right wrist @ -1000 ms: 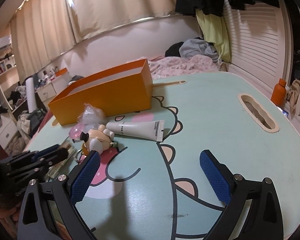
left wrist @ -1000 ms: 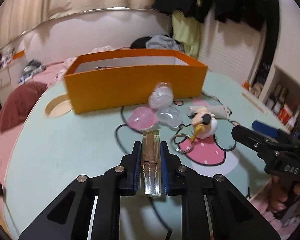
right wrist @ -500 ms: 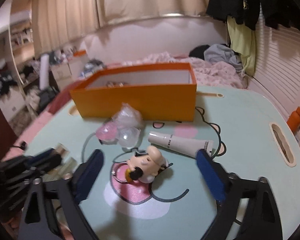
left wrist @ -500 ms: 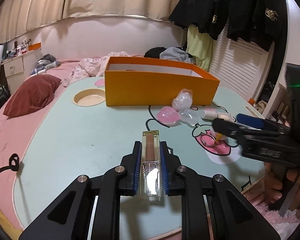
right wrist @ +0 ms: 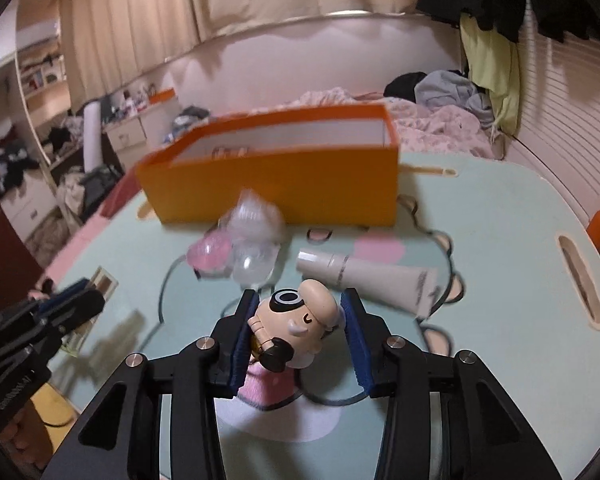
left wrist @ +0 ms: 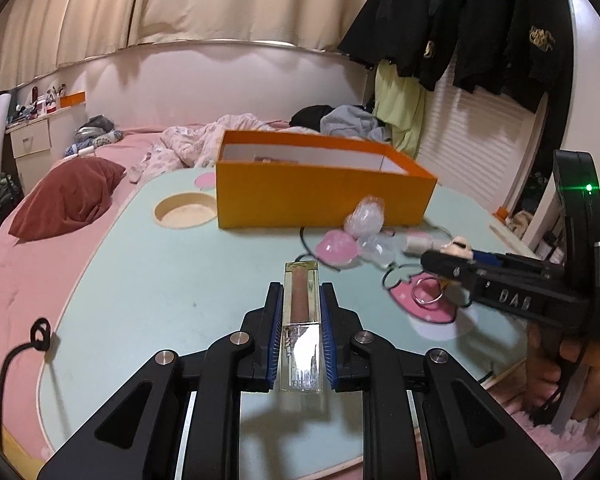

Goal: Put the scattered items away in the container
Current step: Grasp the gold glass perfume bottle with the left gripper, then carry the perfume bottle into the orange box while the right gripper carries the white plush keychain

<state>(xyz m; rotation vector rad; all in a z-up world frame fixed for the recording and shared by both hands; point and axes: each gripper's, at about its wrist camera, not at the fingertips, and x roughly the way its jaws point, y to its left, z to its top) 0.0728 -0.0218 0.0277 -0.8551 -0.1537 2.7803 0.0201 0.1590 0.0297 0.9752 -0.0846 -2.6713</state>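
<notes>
Clear lip-gloss tube (left wrist: 301, 320) clamped in left gripper (left wrist: 300, 322); right gripper (right wrist: 298, 334) closing around figurine (right wrist: 296, 330), orange box (right wrist: 276, 184) beyond.

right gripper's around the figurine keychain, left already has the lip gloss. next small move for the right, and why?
Probably finish the squeeze before lifting. The right gripper is closing with the figurine keychain between its jaws; one pad meets its side, while a sliver of gap seems to remain at the other. The left gripper is already clamped on the lip gloss tube, and the orange box lies just beyond.
</notes>
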